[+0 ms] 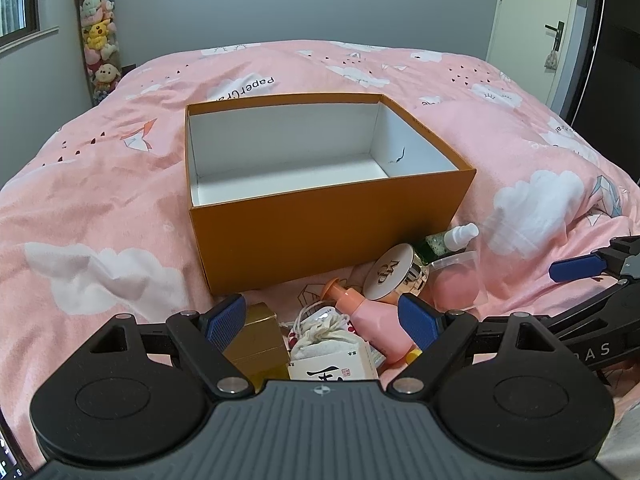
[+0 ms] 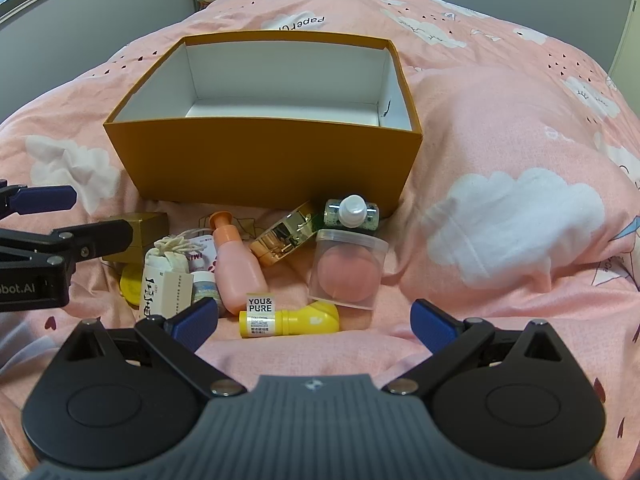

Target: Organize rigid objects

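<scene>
Both tongs are spread wide and hold nothing: the left tongs (image 1: 322, 320) hang over the near end of the heap, the right tongs (image 2: 316, 320) just short of the yellow tube (image 2: 290, 321). The things to sort lie bunched on the bed (image 2: 500, 128), between the tongs and the near wall of the orange box (image 2: 260, 160), which stands bare inside.

Most of it looks light and hard. The pink bottle (image 2: 236, 268) is smooth and rounded, so it may slip; I'd take it across the belly, not the neck. The clear tub (image 2: 347, 274) looks thin-walled and could buckle under a hard squeeze. The gold compact (image 2: 285, 240) leans on edge and is glossy, best pinched across its rim. The gold carton (image 1: 252, 336) has flat faces, the easiest hold. The cloth pouch (image 2: 170, 258) is soft.

The quilt gives underfoot, so things may tip when nudged. The box wall is tall; anything carried must clear it. There is open bed to the right.
</scene>
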Demonstrator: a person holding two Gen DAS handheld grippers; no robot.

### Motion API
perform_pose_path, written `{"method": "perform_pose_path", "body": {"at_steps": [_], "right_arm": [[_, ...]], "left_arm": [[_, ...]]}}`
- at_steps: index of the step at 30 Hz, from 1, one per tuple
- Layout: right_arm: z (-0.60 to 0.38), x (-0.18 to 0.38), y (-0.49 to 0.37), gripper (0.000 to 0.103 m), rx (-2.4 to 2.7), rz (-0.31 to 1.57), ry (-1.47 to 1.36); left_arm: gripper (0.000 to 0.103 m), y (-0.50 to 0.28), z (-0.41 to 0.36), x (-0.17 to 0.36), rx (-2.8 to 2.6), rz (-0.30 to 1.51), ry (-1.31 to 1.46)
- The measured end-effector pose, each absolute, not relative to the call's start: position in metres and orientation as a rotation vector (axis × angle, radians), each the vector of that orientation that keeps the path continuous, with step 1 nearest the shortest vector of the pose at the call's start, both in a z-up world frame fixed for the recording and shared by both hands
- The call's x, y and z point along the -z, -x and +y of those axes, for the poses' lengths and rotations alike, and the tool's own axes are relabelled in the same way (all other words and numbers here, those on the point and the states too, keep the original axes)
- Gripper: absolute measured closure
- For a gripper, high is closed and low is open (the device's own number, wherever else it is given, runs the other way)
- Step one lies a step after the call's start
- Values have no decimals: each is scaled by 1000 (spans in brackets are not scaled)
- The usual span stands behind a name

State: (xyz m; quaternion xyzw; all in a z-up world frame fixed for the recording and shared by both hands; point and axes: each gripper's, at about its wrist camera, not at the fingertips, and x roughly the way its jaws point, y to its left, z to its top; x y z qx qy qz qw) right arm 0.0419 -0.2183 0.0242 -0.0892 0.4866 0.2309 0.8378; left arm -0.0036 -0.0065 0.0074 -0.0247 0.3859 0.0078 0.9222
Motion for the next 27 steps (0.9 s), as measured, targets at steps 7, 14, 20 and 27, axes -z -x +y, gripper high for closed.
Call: {"method": "perform_pose_path", "body": {"at_steps": [7,14,20,27], "right_arm": [[-219,-24,-42,3,-487,1032,190],[-219,-24,-43,3,-482,1038,188],[-219,-24,-43,3,-477,1041,192],[-220,-24,-45,3,-475,1049,188]], "left_arm": [[3,3,-7,-7,-16,794,50],[3,3,-7,-6,-15,797,50],[3,2,-8,-5,-11,804,48],[3,2,-9,-4,-11,810,51]]}}
